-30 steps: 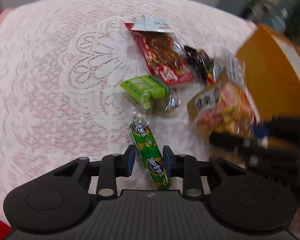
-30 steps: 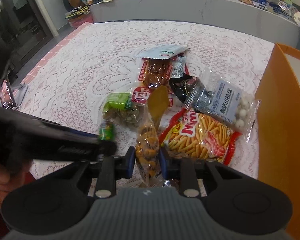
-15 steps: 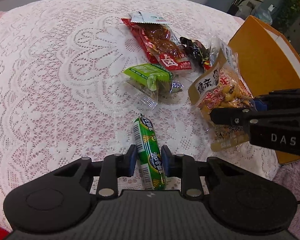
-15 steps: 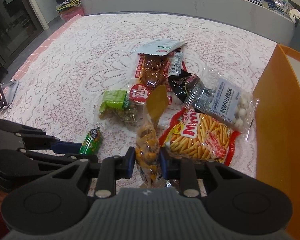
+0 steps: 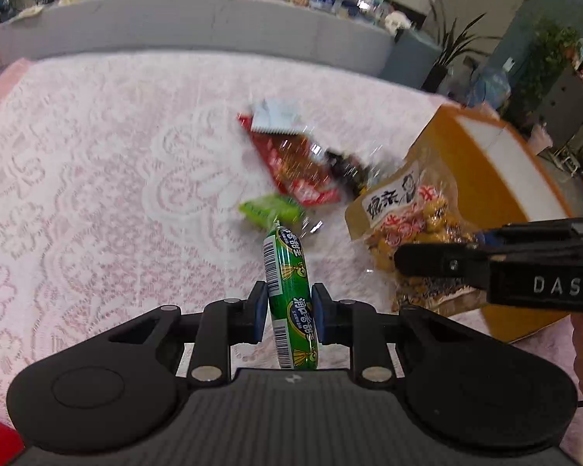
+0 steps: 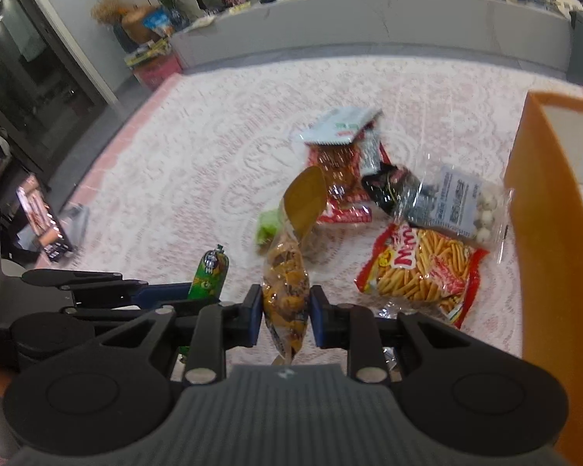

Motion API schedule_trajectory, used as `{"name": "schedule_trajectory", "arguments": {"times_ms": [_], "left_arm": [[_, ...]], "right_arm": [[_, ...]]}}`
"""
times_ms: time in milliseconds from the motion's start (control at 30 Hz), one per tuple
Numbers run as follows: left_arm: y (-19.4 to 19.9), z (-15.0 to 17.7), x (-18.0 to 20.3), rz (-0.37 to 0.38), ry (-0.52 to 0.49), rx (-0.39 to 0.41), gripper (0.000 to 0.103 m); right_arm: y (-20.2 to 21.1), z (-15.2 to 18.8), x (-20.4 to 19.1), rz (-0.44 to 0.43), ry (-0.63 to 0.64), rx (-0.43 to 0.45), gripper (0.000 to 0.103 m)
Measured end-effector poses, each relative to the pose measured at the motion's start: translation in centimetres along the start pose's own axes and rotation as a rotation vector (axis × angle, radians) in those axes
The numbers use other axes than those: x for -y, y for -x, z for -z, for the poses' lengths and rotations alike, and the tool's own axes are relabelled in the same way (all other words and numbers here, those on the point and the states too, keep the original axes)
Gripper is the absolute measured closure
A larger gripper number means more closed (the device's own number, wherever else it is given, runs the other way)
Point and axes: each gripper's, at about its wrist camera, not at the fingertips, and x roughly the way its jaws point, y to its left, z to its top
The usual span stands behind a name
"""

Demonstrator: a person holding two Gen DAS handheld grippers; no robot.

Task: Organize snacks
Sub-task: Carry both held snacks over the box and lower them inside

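My left gripper (image 5: 287,312) is shut on a green sausage stick (image 5: 289,295) and holds it up above the lace tablecloth; the stick also shows in the right wrist view (image 6: 209,273). My right gripper (image 6: 284,316) is shut on a yellow bag of nuts (image 6: 287,268) and holds it in the air; the bag shows in the left wrist view (image 5: 408,221). On the cloth lie a red meat snack pack (image 6: 340,178), a small green pack (image 5: 272,209), a bag of orange snack sticks (image 6: 419,272), a clear bag of white balls (image 6: 458,204) and a dark packet (image 6: 388,188).
An open orange box (image 6: 552,240) stands at the right edge of the table; it also shows in the left wrist view (image 5: 493,171). A grey counter (image 6: 369,23) runs behind the table. The pink table edge (image 6: 109,163) is at the left.
Both grippers have risen and tilted up, lifting the sausage stick and the nut bag off the cloth. The view now shows more of the room behind.
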Motion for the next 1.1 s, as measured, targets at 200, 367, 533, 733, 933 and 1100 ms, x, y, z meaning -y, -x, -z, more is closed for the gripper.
{"name": "schedule_trajectory", "arguments": {"times_ms": [200, 367, 533, 733, 933, 1100], "left_arm": [[2.5, -1.6, 3.3, 0.018, -0.055, 0.054, 0.077], [3.5, -2.6, 6.8, 0.076, -0.101, 0.086, 0.077], [3.3, -4.1, 10.8, 0.164, -0.156, 0.076, 0.077], [0.6, -6.7, 16.0, 0.278, -0.210, 0.009, 0.077], [-4.4, -9.6, 20.9, 0.404, -0.173, -0.095, 0.077], [-9.0, -10.3, 23.8, 0.387, -0.163, -0.176, 0.077]], "right_arm": [[5.3, -0.1, -0.8, 0.023, 0.043, 0.081, 0.080], [9.9, -0.1, 1.0, 0.044, 0.020, 0.138, 0.080], [13.5, 0.0, 3.6, 0.148, 0.022, 0.159, 0.080], [16.6, 0.6, 8.4, 0.270, -0.007, 0.146, 0.080], [16.8, 1.4, 13.9, 0.345, -0.028, 0.094, 0.080], [14.9, 1.9, 18.7, 0.361, -0.050, 0.006, 0.080]]}}
